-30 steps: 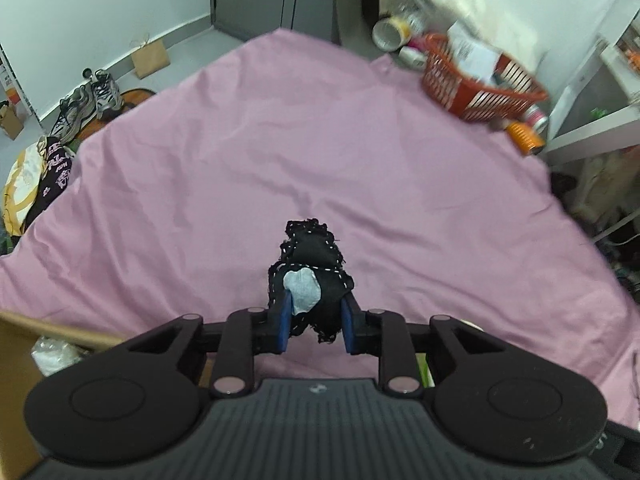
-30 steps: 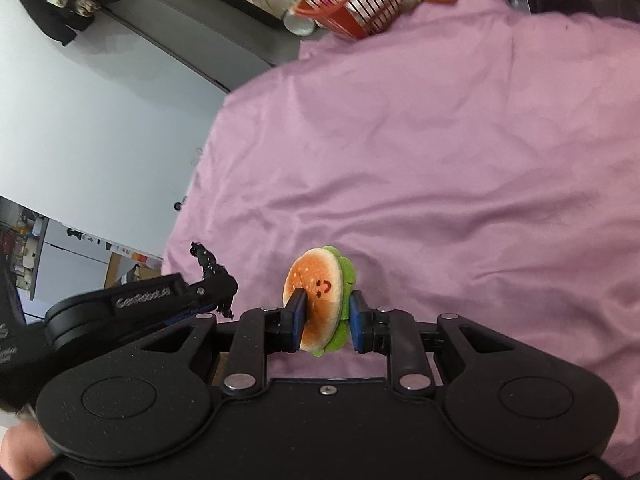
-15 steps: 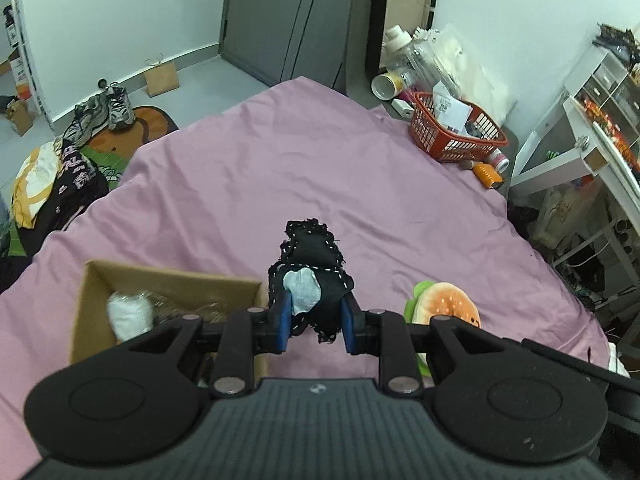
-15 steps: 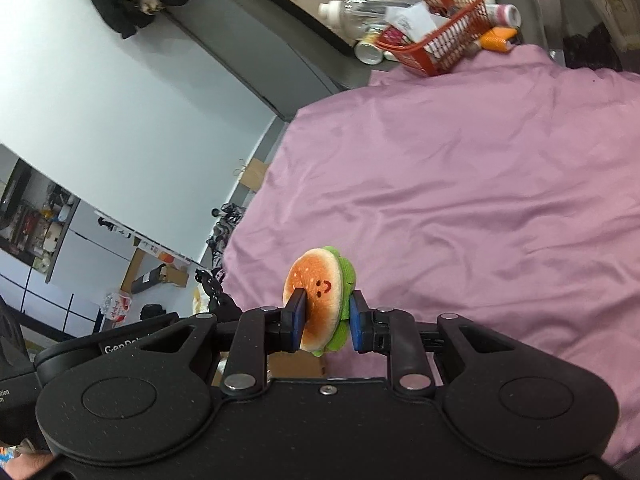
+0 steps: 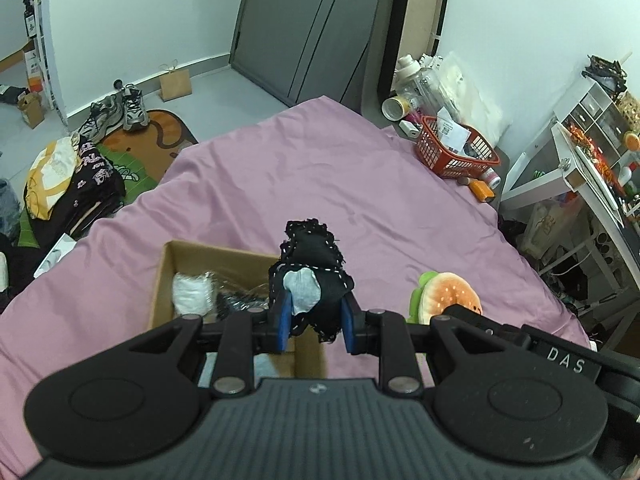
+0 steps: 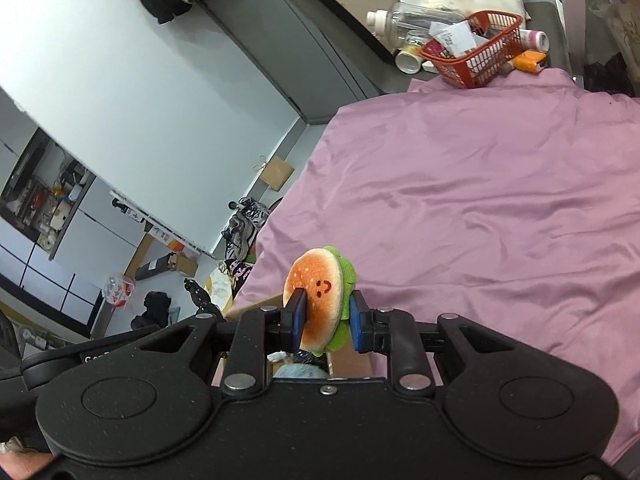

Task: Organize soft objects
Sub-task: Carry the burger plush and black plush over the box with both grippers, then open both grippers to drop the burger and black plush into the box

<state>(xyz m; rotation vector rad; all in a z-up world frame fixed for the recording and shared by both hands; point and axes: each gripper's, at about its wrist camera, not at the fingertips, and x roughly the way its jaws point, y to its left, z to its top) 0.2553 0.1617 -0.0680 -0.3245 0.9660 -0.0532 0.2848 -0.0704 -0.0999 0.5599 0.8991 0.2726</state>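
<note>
Holding both toys above the bed (image 5: 360,168), we pinch a black lace-trimmed fabric piece (image 5: 310,280) in our left claw (image 5: 314,322) over the cardboard box (image 5: 160,280). Our right claw (image 6: 326,322) is pinching the burger plush (image 6: 318,300) across its bun faces. Both look light and squashy, so we judge a mid-body grip safest against slipping.
</note>
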